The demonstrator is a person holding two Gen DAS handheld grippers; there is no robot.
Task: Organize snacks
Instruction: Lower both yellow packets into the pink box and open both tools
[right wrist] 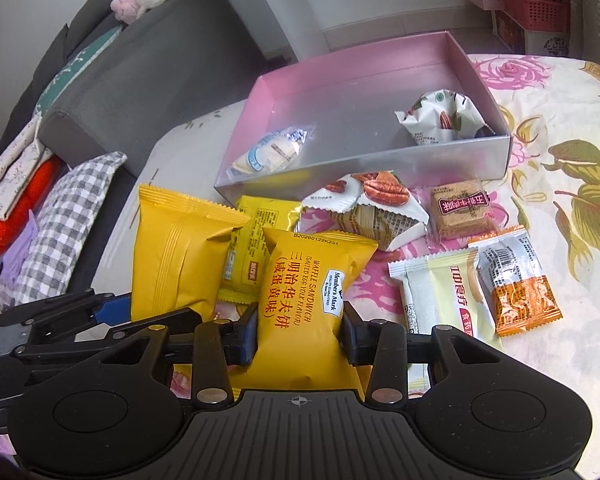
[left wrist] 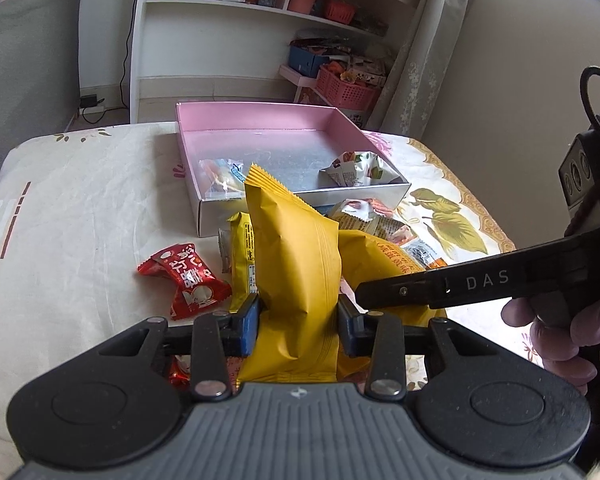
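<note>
Left gripper (left wrist: 298, 316) squeezed one yellow snack bag (left wrist: 292, 248), standing tall, top edge pointing up, right gripper (right wrist: 300, 332) squeezed another yellow bag (right wrist: 312, 300), long side toward the pink box (right wrist: 340, 76).

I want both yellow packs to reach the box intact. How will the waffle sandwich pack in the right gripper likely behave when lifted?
The waffle sandwich pack looks puffed with air, so probably light for its size. Its film creases where the right gripper pinches it, so it may flex rather than stay stiff. The smooth wrapper could slip, and a waffle inside is likely crushable.
</note>
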